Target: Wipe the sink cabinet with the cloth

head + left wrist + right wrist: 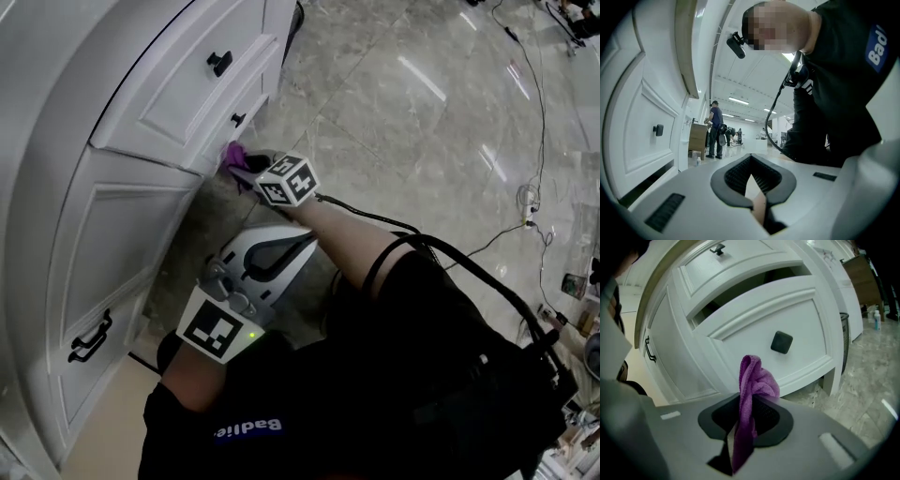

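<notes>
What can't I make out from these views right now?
Whether the cloth touches the drawer front: head view, the right gripper covers the contact.
Sink: cabinet top cut off by the head view's edge.
Smudges on white panels: too small anywhere.
Bottle label: right gripper view, too small.

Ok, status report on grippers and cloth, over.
Right gripper shut on purple cloth, near the cabinet drawer. Left gripper shut, empty. Nothing in the way.

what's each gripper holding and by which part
The right gripper pinches the cloth along a bunched fold, one end sticking out beyond the jaws. The left gripper holds nothing.
</notes>
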